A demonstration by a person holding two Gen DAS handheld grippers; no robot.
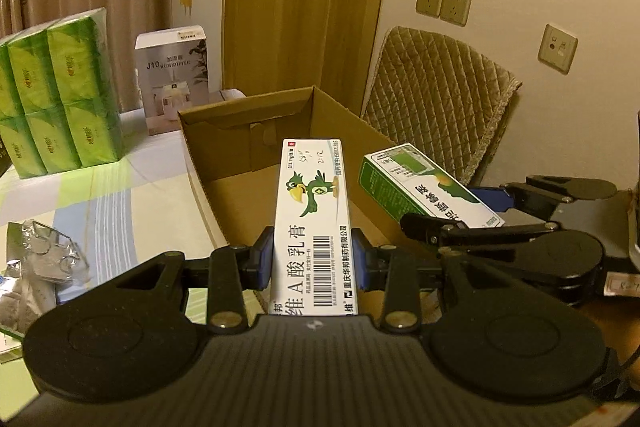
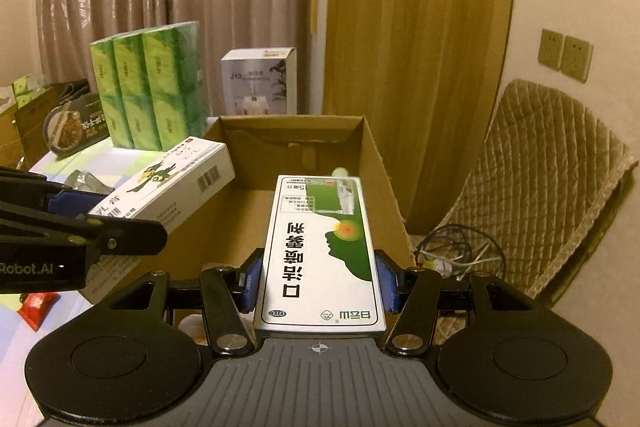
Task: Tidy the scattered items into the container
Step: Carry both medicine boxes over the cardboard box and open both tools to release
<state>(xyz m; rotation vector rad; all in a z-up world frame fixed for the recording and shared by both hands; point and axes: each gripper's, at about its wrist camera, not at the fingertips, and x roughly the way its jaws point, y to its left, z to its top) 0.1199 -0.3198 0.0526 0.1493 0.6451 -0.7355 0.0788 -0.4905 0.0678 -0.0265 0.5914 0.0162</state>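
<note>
Above the cardboard box [image 1: 224, 163] (tissue packs [image 1: 60, 95] behind), left gripper [image 1: 313, 259] clamps ointment carton [image 1: 310, 223]; right gripper [image 2: 318, 281] clamps spray carton [image 2: 320, 251].

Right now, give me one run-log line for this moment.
left gripper: shut on bird carton | right gripper: shut on green spray carton | both above cardboard box | release: not yet

Two medicine boxes [image 1: 310, 223], one cardboard box [image 1: 240, 155], one humidifier box [image 1: 174, 79], two hand-held grippers [image 1: 312, 259].

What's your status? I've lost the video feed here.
Left gripper shut on bird-print box. Right gripper shut on green-and-white box. Both held over open cardboard box. Nothing in the way.
</note>
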